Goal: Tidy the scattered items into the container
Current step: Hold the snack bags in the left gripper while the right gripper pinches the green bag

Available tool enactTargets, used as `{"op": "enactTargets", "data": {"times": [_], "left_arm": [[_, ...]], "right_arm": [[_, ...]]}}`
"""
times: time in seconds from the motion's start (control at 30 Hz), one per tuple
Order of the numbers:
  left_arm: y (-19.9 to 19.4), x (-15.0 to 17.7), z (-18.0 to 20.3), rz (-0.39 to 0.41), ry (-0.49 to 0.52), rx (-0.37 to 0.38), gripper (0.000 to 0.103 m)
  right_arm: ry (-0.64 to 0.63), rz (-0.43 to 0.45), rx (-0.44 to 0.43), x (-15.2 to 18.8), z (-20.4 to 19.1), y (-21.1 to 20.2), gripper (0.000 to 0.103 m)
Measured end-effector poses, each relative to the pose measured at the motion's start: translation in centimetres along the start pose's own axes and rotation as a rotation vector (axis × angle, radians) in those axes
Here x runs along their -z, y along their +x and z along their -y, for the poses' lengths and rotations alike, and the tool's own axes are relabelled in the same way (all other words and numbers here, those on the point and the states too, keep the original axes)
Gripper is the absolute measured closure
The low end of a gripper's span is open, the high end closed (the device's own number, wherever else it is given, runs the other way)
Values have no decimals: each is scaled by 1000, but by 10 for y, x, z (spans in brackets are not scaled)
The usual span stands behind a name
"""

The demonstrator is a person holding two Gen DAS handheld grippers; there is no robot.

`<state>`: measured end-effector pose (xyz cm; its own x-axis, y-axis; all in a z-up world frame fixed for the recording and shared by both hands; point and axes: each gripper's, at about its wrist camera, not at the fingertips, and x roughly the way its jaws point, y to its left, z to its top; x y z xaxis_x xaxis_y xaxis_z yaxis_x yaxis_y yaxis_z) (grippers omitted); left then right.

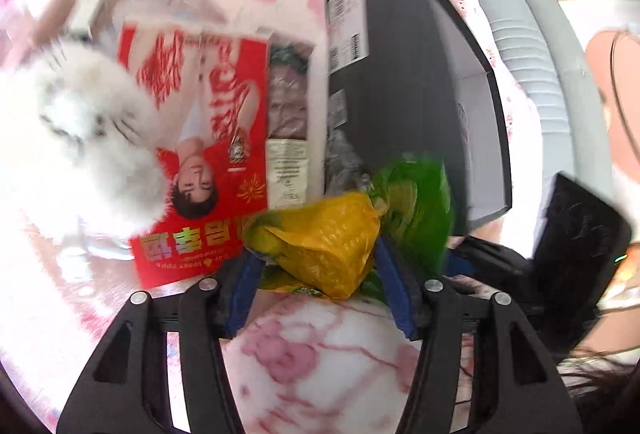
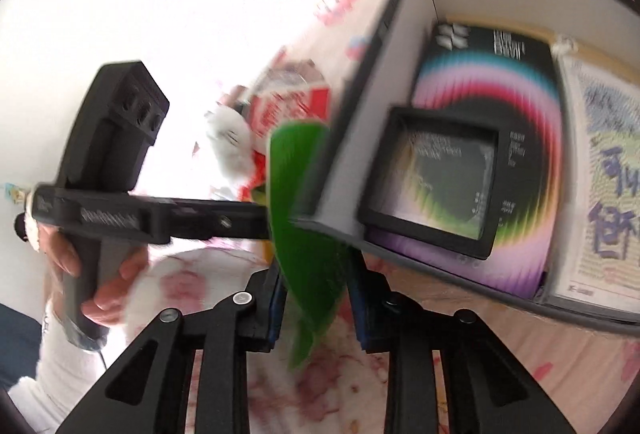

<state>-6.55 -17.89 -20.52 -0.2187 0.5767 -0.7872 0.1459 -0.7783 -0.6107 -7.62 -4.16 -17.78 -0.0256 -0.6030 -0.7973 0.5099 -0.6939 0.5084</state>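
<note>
My left gripper (image 1: 320,274) is shut on a crumpled yellow packet (image 1: 320,234), with the blue pads pressed on both its sides. A green packet (image 1: 420,201) lies against it on the right. In the right wrist view my right gripper (image 2: 316,298) is shut on that green packet (image 2: 308,213), just outside the near corner of the dark open box (image 2: 372,73). I cannot tell whether yellow and green are one bag or two. The box (image 1: 420,73) holds a black rainbow-ringed carton (image 2: 500,81), a small black case (image 2: 436,181) and a printed card (image 2: 600,173).
On the pink-flowered cloth (image 1: 320,354) lie a red carton with a portrait (image 1: 216,113), a white fluffy plush (image 1: 92,137) and a brown-labelled pack (image 1: 288,105). A hand (image 2: 108,294) holds the left tool. A grey ribbed object (image 1: 532,53) stands beyond the box.
</note>
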Motion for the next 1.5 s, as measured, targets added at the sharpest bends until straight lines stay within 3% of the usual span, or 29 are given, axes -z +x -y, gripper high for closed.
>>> {"op": "enactTargets", "data": {"times": [0.07, 0.1, 0.17, 0.27, 0.33, 0.4, 0.47, 0.57, 0.63, 0.73, 0.83, 0.9, 0.93, 1.03, 1.1, 1.3, 1.5], "left_arm": [[-15, 10, 14, 46, 27, -31, 55], [-22, 14, 17, 68, 32, -23, 63], [-31, 14, 15, 80, 11, -12, 65], [-28, 15, 3, 81, -41, -125, 65], [-28, 21, -11, 63, -76, -62, 65], [-31, 25, -23, 46, -99, 13, 55], [-31, 28, -30, 35, -118, 15, 52], [-31, 35, -40, 32, -136, -17, 50], [-26, 39, -50, 24, -153, -15, 46], [-19, 43, -60, 19, -169, -3, 43], [-18, 50, -73, 46, -189, 60, 40], [-14, 52, -81, 52, -190, 103, 40], [-13, 53, -85, 52, -193, 126, 42], [-14, 55, -93, 65, -218, 195, 59], [-20, 56, -91, 78, -217, 189, 60], [-46, 55, -72, 121, -169, 123, 66], [-86, 56, -43, 222, -129, 77, 67]], "right_arm": [[-17, 52, -97, -2, -16, -22, 89], [-42, 78, -120, -3, -26, -33, 91], [-102, 108, -82, -2, -43, -44, 91], [-87, 87, -33, 6, -39, -41, 91], [-45, 60, -32, 5, -26, -36, 91], [-28, 39, 13, 7, -12, -38, 91], [-17, 13, 49, 11, -1, -31, 90], [9, -16, 30, 9, 15, -15, 86], [22, -19, 11, 4, 20, -6, 73], [11, -84, -12, 0, 24, 13, 66], [-16, -101, -13, -8, 27, 28, 66], [-47, -138, 56, -12, 27, 42, 66], [-62, -170, 82, -12, 25, 52, 68], [-31, -172, -3, -18, 25, 62, 88], [-19, -160, -36, -20, 24, 67, 94], [-61, -106, 8, -22, 3, 52, 96], [-93, -11, -43, -34, -16, 28, 96]]}}
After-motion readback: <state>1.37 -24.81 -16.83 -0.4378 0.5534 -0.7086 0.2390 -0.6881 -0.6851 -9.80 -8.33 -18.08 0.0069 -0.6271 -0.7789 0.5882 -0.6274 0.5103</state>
